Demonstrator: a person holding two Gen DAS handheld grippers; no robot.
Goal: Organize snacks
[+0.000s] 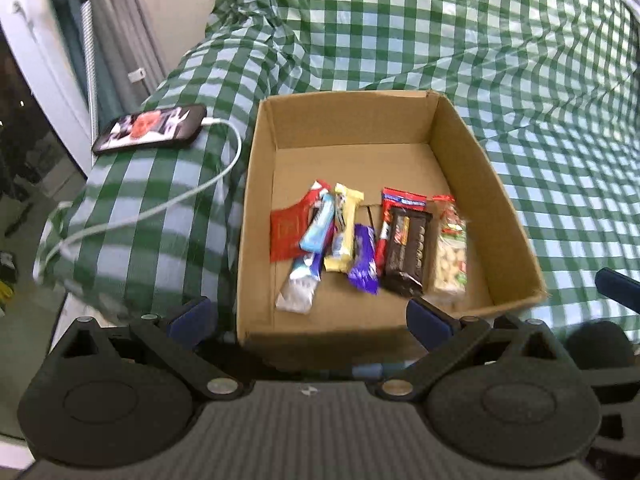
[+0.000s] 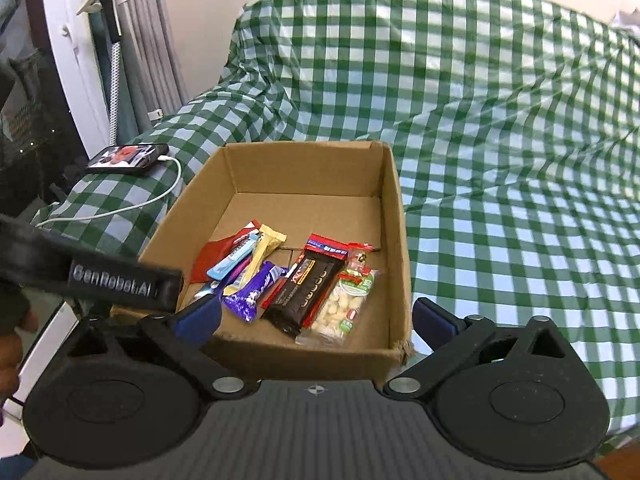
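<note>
Here the left gripper (image 1: pixel 310 318) and right gripper (image 2: pixel 318 316) both hang spread wide and empty above the cardboard box (image 2: pixel 394 216) of snack packets (image 2: pixel 304 292).

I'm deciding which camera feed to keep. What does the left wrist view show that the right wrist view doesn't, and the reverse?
Only the left wrist view shows the silver-ended wrapper in full; in the right view the claw hides most of it. Only the right wrist view shows the left tool's GenRobot.AI lettering and a hand at the left edge. Both show the cardboard box, the snacks lying inside it such as the peanut bag, the charging phone, the green checked cloth, and open claws.
</note>
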